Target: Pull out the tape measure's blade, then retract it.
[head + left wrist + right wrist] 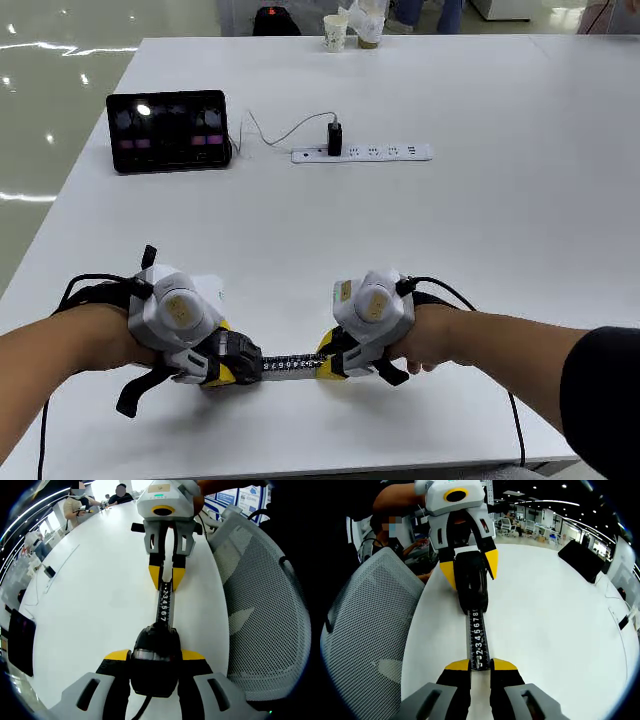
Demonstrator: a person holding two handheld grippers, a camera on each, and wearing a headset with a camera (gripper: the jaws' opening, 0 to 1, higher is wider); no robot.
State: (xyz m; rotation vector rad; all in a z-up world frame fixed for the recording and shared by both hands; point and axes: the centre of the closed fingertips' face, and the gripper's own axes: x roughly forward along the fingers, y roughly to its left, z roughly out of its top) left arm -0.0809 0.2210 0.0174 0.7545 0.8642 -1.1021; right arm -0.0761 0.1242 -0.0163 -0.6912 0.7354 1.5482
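The tape measure's black case [236, 358] [156, 656] [471, 582] sits near the table's front edge, with my left gripper [222, 362] [156, 656] shut on it. A short length of numbered blade [292, 364] [165, 606] [477, 641] runs from the case to my right gripper [330, 365] [480, 665], which is shut on the blade's end. The blade lies flat just above the white table [400, 230]. In the left gripper view the right gripper [167, 577] faces me, pinching the blade tip between yellow fingertips [156, 576].
A black tablet [168, 130] stands at the back left, cabled to a white power strip [362, 153] with a black plug. Paper cups [336, 32] sit at the far edge. A grey mesh chair [265, 610] [365, 625] is beside the table's front edge.
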